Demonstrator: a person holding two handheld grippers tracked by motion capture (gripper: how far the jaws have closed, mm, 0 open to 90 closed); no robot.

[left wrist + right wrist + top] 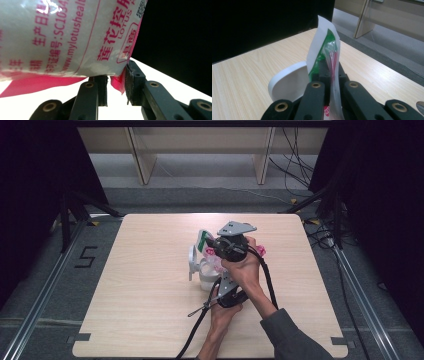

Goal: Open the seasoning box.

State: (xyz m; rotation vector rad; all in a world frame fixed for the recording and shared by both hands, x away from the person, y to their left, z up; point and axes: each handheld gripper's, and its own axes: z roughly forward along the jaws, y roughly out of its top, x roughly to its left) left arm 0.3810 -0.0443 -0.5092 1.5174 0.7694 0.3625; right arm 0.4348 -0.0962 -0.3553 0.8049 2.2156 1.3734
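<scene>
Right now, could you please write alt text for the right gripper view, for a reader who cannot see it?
The right gripper is shut on the top of a white and green packet that stands upright between its black jaws. Behind it, a white lid rises over a light wooden table.

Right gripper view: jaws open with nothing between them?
No. The right gripper has its jaws closed on the green-and-white bag edge.
</scene>
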